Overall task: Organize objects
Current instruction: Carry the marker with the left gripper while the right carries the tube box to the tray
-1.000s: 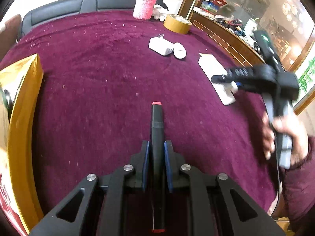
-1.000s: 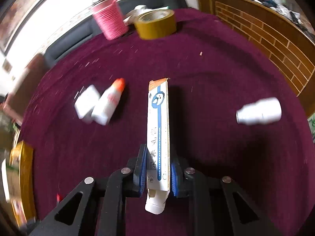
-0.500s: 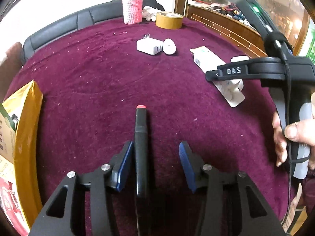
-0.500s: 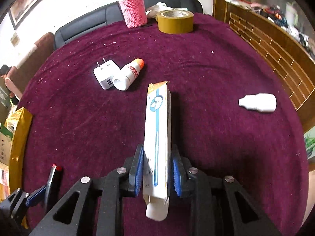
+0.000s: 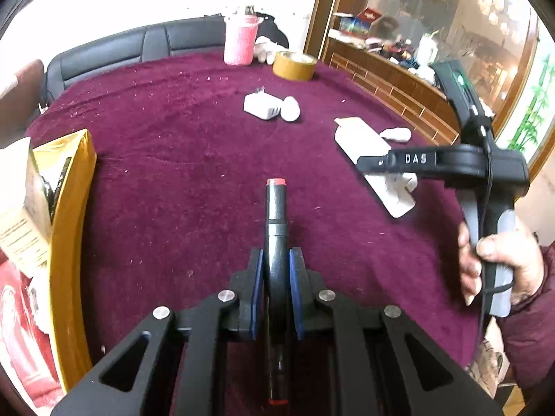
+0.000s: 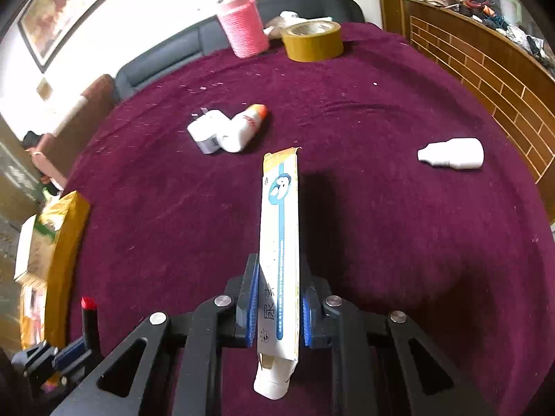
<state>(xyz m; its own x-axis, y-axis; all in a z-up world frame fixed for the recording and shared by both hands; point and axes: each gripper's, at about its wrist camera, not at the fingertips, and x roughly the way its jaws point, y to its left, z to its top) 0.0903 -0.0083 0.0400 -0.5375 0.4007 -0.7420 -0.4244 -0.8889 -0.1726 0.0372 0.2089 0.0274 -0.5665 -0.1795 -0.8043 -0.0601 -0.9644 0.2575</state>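
Left wrist view is showing the left gripper (image 5: 276,279) clamping a black red-tipped marker pen (image 5: 275,228) lengthwise at lower centre, while the right gripper (image 6: 277,306) is pinching a long white-and-blue carton (image 6: 280,239), both likely being carried toward sorting.

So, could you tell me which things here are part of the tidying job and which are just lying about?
In hand for the job:
- black marker, clamped in the left gripper
- long white box, clamped in the right gripper

Probably next, loose on the cloth:
- charger
- orange-capped bottle
- white bottle

Lying about:
- tape roll
- pink flask
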